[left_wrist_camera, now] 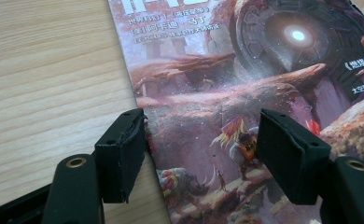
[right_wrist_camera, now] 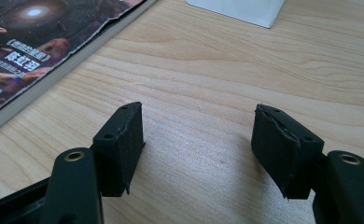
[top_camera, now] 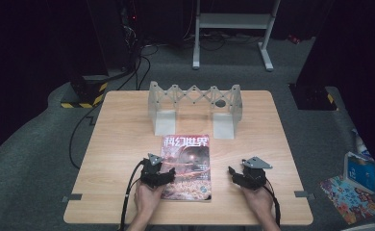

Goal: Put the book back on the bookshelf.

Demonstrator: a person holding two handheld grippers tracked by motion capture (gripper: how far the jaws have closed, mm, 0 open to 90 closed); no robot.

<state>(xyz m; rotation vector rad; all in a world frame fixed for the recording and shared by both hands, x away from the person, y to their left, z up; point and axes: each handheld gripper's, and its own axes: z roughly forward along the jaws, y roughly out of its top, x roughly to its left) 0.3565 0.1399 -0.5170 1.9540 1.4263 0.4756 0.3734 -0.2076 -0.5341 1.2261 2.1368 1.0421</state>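
A magazine (top_camera: 188,163) with a reddish science-fiction cover lies flat on the wooden table (top_camera: 123,139), near the front middle. My left gripper (top_camera: 162,169) sits at its left edge, open. In the left gripper view its jaws (left_wrist_camera: 201,126) straddle that edge: the left pad (left_wrist_camera: 122,149) is over bare wood, the right pad (left_wrist_camera: 287,149) over the cover (left_wrist_camera: 245,70). My right gripper (top_camera: 238,174) is to the right of the magazine, open, with only bare wood between its pads (right_wrist_camera: 199,116). The magazine's corner (right_wrist_camera: 26,37) shows at the upper left of the right gripper view.
A translucent accordion-style rack (top_camera: 195,98) on two white feet stands at the back middle of the table; one foot (right_wrist_camera: 238,9) shows in the right gripper view. On the floor are a blue box (top_camera: 361,171) at the right and a white frame (top_camera: 233,21) behind the table.
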